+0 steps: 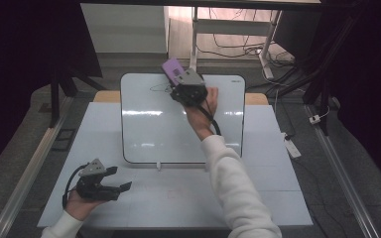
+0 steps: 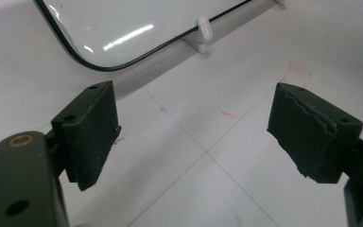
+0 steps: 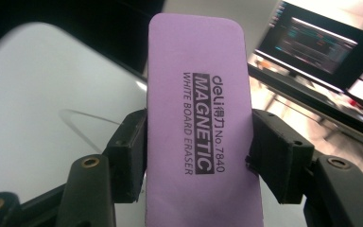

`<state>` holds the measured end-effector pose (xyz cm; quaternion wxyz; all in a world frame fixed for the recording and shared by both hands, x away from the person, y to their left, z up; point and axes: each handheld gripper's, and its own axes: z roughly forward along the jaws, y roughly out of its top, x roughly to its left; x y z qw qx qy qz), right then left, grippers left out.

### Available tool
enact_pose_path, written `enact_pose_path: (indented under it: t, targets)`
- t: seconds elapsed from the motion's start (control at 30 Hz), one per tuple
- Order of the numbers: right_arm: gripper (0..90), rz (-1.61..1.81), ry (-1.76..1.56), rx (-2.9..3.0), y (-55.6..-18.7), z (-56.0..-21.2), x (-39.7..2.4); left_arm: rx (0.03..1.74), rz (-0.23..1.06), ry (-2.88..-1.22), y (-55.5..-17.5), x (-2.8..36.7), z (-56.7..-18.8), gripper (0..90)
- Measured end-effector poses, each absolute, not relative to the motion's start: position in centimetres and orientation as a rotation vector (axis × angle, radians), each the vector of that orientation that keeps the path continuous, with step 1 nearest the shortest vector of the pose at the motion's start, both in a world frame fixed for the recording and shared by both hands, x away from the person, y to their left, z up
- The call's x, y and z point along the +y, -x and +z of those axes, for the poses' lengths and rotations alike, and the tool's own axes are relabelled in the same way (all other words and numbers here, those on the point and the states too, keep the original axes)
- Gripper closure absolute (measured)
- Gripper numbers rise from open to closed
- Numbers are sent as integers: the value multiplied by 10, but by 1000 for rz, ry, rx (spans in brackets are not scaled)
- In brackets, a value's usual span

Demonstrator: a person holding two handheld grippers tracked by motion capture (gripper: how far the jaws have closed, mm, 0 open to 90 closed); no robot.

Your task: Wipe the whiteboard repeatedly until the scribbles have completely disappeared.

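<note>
White table (image 1: 278,198); whiteboard (image 1: 144,134) at 12 o'clock. Right gripper (image 1: 177,74) clamps eraser (image 1: 170,68) above pen line (image 1: 159,89). Left gripper (image 1: 121,179) at 7 o'clock, jaws apart, empty. Step: erasing; next, press pad flat, sweep.

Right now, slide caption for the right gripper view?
Right gripper clamps a purple whiteboard eraser above the whiteboard.

purple eraser (image 3: 201,127) printed "deli", "MAGNETIC", "No.7840", "WHITE BOARD ERASER"

Purple eraser (image 3: 198,118) clamped in the right gripper (image 3: 199,156)

Whiteboard (image 3: 42,118) with a thin drawn line lies behind its left jaw; a monitor (image 3: 321,42) beyond its right.
</note>
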<state>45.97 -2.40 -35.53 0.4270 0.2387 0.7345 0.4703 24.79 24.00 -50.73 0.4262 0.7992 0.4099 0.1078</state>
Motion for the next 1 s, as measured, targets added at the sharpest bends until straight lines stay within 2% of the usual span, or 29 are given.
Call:
enact_pose_path:
  t: [0.2,0.33,0.47,0.77,1.0]
  targets:
    - [398,1211,-485,1916,-456,-359,23,1022,268,-1995,-247,241,-507,178]
    - [398,1217,-440,1954,-452,-363,40,1023,269,-1995,-247,241,-507,177]
    - [398,1225,-463,1949,-454,-360,32,1031,270,-1993,-247,242,-507,177]
    - [398,1182,-605,1839,-458,-354,-17,1031,276,-1997,-246,240,-507,177]
    - [398,1189,-477,1923,-441,-378,7,1032,273,-1998,-246,239,-507,177]
